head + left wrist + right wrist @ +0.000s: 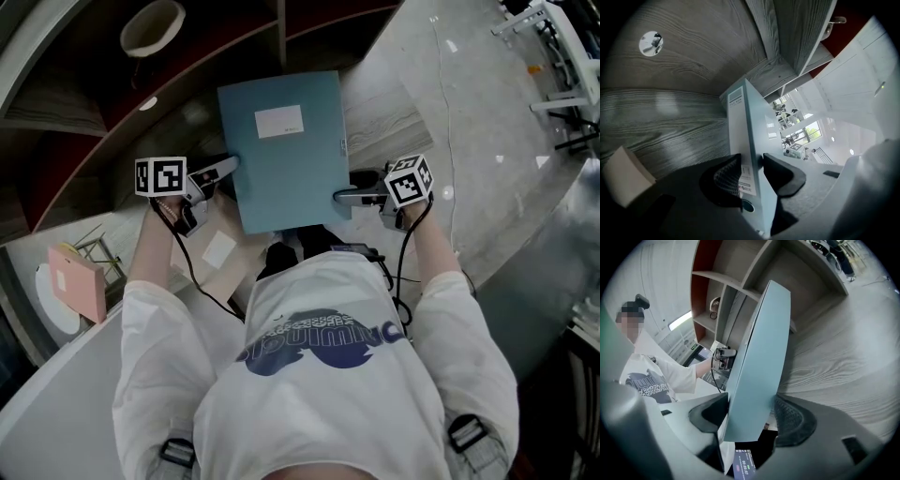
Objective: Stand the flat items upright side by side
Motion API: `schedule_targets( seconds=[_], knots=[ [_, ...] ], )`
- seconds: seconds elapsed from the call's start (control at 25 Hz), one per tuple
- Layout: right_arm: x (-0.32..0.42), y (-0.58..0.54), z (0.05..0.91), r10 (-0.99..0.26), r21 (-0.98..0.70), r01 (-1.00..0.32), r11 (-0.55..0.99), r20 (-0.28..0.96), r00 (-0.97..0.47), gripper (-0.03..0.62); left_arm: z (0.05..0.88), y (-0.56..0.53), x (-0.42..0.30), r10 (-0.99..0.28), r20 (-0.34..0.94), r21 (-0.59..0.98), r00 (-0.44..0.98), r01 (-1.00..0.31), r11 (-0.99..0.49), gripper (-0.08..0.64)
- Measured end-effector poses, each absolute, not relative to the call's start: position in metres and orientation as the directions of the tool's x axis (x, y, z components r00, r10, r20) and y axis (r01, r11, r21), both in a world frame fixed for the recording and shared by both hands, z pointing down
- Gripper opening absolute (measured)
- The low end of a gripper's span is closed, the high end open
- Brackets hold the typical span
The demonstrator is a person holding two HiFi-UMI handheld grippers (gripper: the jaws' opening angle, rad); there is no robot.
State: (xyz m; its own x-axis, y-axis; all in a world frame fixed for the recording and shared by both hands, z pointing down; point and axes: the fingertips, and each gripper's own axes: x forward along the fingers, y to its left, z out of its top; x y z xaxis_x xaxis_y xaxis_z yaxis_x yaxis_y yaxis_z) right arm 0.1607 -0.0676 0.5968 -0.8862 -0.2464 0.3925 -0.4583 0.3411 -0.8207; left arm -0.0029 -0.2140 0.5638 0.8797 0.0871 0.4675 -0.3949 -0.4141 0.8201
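Your left gripper (752,165) is clamped on the spine edge of the teal file box (740,126), and your right gripper (751,408) pinches its opposite edge. The box spans between both finger pairs. The wooden shelf unit (761,258) stands beyond their tips.

Dim, muted light; bright window (806,131) glare beyond the left hand-held gripper (751,164); fisheye views bend, edges vignetted black.
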Motion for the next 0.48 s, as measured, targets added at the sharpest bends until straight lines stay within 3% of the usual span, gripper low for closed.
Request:
schedule_targets(
  seconds=[0.24,0.48],
  knots=[
    [0.167,-0.079,0.591,-0.254,-0.755,-0.49,0.435,0.419,-0.872,0.308,0.55,-0.218,0.0,0.033,0.468,0.787,0.883,-0.4,-0.469,0.155],
    [0.177,-0.094,0.597,-0.24,-0.589,-0.56,0.582,0.534,-0.811,0.296,0.561,-0.216,0.0,-0.039,0.514,0.719,0.857,-0.455,-0.525,0.147]
  ],
)
